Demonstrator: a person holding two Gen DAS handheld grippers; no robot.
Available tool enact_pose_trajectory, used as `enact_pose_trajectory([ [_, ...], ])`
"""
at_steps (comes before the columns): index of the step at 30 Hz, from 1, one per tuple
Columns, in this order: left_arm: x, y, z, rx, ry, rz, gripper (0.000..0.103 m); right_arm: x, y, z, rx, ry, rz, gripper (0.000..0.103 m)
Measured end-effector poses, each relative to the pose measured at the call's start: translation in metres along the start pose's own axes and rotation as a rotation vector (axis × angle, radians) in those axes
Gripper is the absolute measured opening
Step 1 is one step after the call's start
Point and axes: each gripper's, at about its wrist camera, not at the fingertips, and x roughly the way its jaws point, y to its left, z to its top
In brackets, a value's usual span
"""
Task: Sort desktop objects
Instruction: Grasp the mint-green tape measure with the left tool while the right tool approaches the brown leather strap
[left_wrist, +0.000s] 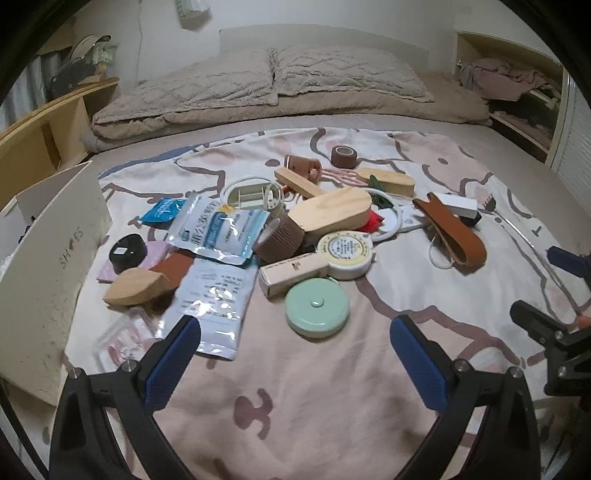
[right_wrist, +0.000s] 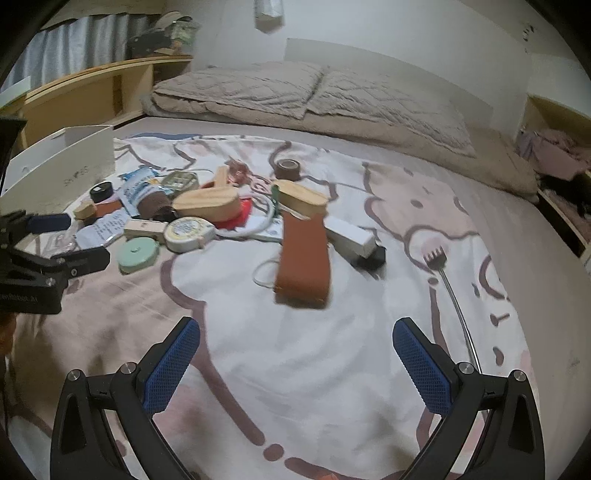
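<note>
While the pile of small things sits in the middle of the patterned blanket (left_wrist: 406, 295), you've got both tools hovering short of it with nothing in them. Your left gripper (left_wrist: 295, 332) is spread wide, empty, and lined up almost straight at the green tape measure (left_wrist: 317, 308), the nearest piece, lying flat and clear of its neighbours on the near side. Your right gripper (right_wrist: 295, 336) is spread just as wide, empty too, facing the brown leather case (right_wrist: 303, 260), which lies apart from the heap with a white cord beside it.

If the green disc is your pick, come in low and level so the pads close across its width; it looks smooth and round, so I'd expect it to squirt out of a shallow pinch. Watch the foil pouch (left_wrist: 216, 295) just to its left, don't drag it along. On the right, the fork (right_wrist: 448, 280) lies well off to the side, easy to leave for later.

Now the containers: the white box (right_wrist: 70, 166) stands at the left edge of the blanket, lid up, and from the right view I can't tell what's inside it. Back in the heap, a small white divided case (left_wrist: 253, 194) lies open and looks empty.
</note>
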Motion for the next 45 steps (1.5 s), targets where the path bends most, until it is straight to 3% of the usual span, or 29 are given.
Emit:
enact_pose_trajectory([
  [5,0.022,-0.009,-0.005,-0.008,0.044,-0.001,0.103,0.012,-0.007,-0.003,0.041,0.041,-0.036,0.103],
  [11,0.038,-0.01,-0.013,-0.018,0.088,0.005,0.103,0.039,-0.007,0.001,0.044,0.136,-0.016,0.103],
  [17,0.044,-0.011,-0.022,-0.014,0.11,0.002,0.103,0.054,-0.007,0.023,0.04,0.159,-0.01,0.103],
  [23,0.048,-0.003,-0.027,-0.045,0.136,-0.051,0.103,0.07,-0.028,0.047,0.086,0.173,-0.119,0.103],
  [31,0.046,-0.005,-0.029,-0.043,0.126,-0.053,0.103,0.096,-0.083,0.053,0.203,0.225,-0.201,0.103],
  [35,0.043,-0.003,-0.03,-0.048,0.125,-0.057,0.103,0.125,-0.094,0.057,0.227,0.272,-0.172,0.103],
  [39,0.042,0.002,-0.028,-0.068,0.128,-0.082,0.103,0.144,-0.085,0.063,0.24,0.262,-0.091,0.103],
  [45,0.044,0.007,-0.02,-0.084,0.127,-0.097,0.101,0.143,-0.04,0.065,0.07,0.224,-0.034,0.103],
])
